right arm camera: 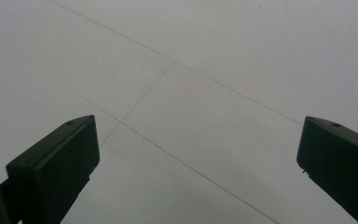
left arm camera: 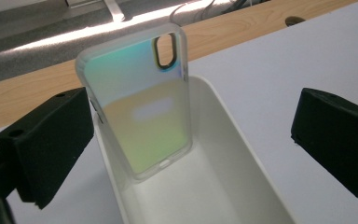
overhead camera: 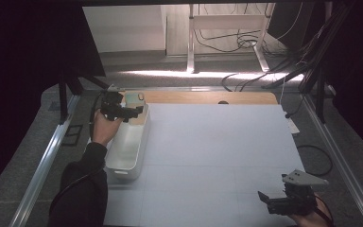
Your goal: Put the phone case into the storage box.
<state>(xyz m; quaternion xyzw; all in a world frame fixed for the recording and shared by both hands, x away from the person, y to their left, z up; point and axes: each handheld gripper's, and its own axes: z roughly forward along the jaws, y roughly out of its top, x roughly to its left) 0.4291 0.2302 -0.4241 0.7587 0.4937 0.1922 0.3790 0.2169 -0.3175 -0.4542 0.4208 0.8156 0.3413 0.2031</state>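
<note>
Iridescent plastic phone case (left arm camera: 140, 102) is leaning upright against the far end wall inside the white bin (left arm camera: 242, 172). Likely light, flexible, slick; gripping its side edges looks best. Left gripper (left arm camera: 186, 140) is hovering wide open, empty; right gripper (right arm camera: 196, 163) likewise gaping over bare table (right arm camera: 214, 60).

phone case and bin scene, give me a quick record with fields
phone case: iridescent, translucent rim, stands tilted against the far end wall inside the bin
bin: white, long, at the left edge of the table
left tool: jaws open, over the bin's far end, facing the case, not touching it
right tool: jaws open, over bare table near the right front
table: pale sheet, wooden strip at the far edge
</note>
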